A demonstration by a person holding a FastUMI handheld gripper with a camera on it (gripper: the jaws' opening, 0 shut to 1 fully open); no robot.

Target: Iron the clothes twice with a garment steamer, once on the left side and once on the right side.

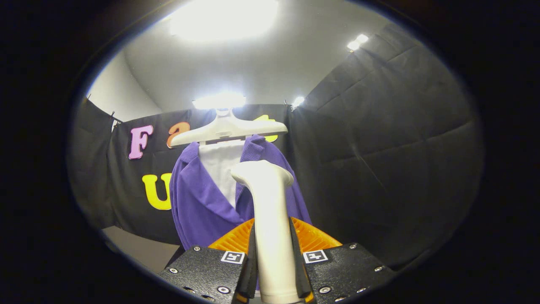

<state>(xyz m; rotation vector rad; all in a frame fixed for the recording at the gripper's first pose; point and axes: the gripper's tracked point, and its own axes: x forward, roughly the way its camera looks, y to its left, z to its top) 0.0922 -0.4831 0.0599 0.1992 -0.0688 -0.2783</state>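
- Clamping the steamer (270,219) by its pale handle, the gripper (274,274) sits at the bottom centre of the frame, with both fingers pressed against the handle's sides.
- The steamer's long axis runs straight up from between the fingers, and its rounded head ends just below the middle of the frame.
- An orange ribbed part (312,236) fans out behind the handle, just above the fingers; what it belongs to I cannot tell.
- The shirt (198,202), purple with a white inner panel, hangs on a pale hanger (228,128) in the centre of the frame, directly ahead of and beyond the steamer head.
- More of the shirt shows to the left of the handle than to the right, so its left panel looks like the more open one to sweep.
- Whether the head touches the cloth cannot be told; it overlaps the shirt's front opening.
- Judging from this, the coming move needs the head carried forward and sideways onto one panel, then drawn along the shirt's vertical length.
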